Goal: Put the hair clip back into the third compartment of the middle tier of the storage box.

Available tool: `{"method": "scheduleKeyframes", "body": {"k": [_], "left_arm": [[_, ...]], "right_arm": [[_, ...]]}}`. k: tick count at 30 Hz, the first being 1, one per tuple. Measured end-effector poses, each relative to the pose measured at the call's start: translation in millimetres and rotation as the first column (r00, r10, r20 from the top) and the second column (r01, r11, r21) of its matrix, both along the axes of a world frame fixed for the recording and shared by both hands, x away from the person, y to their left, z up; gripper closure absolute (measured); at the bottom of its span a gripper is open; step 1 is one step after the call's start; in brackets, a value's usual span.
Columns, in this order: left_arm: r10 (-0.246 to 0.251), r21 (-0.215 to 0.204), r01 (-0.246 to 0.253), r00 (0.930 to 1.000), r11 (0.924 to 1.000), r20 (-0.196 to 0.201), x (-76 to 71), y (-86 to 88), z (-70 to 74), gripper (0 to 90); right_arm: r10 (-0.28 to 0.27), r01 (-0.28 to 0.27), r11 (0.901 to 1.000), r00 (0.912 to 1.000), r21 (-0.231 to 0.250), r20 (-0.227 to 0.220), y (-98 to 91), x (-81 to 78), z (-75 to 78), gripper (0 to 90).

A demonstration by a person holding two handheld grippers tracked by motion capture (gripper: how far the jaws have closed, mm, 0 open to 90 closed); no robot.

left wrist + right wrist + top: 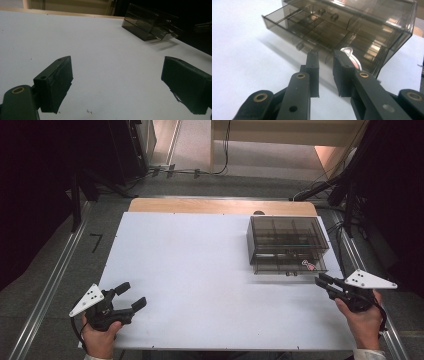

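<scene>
Smoky plastic drawer box [286, 245] sits at 2 o'clock; right gripper [322, 281], jaws narrow and empty, lines up on its open drawer [294, 23], left gripper [131, 296] parked wide.

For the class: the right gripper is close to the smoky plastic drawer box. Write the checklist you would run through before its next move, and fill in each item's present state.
1. Lower drawer of the drawer box stands pulled out: ok.
2. Right gripper has a narrow gap between its jaws with nothing between them: ok.
3. Right gripper lines up with the drawer front, near the small handle: ok, close in front, not yet touching.
4. Small pink item in the drawer lies clear of the jaws: cannot tell.
5. Left gripper stands open, apart from the box, on the near left of the white table: ok.
6. Box will stay put when the drawer is pushed: cannot tell; nothing steadies it.
</scene>
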State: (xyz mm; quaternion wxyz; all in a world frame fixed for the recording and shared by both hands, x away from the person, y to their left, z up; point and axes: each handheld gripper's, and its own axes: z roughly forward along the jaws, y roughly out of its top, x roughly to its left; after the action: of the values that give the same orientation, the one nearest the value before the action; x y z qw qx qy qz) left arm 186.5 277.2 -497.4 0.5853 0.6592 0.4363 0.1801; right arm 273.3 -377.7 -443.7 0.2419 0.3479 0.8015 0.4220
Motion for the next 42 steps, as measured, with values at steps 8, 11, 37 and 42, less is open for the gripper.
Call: {"method": "scheduleKeyframes", "body": {"k": [8,11,37,42], "left_arm": [[-0.003,-0.001,0.003,1.0000,1.0000,0.001,-0.4,-0.7,0.3,10.5],[-0.003,0.000,0.003,1.0000,1.0000,0.001,-0.4,-0.3,-0.1,10.5],[-0.010,0.001,0.010,0.9999,0.9999,0.002,-1.3,-1.6,-0.3,10.5],[-0.009,0.001,0.009,1.0000,1.0000,0.001,-0.9,-2.1,-0.7,10.5]], "right_arm": [[0.001,-0.001,1.0000,1.0000,0.000,0.000,-6.1,-15.3,-11.0,73.1],[-0.006,0.006,1.0000,1.0000,0.003,-0.001,-11.1,-19.9,-15.5,73.0],[0.009,-0.009,0.9984,0.9999,0.057,0.009,-25.6,-38.4,-35.3,71.8],[0.006,-0.007,0.9980,1.0000,0.063,0.007,-27.3,-39.5,-35.9,71.8]]}}
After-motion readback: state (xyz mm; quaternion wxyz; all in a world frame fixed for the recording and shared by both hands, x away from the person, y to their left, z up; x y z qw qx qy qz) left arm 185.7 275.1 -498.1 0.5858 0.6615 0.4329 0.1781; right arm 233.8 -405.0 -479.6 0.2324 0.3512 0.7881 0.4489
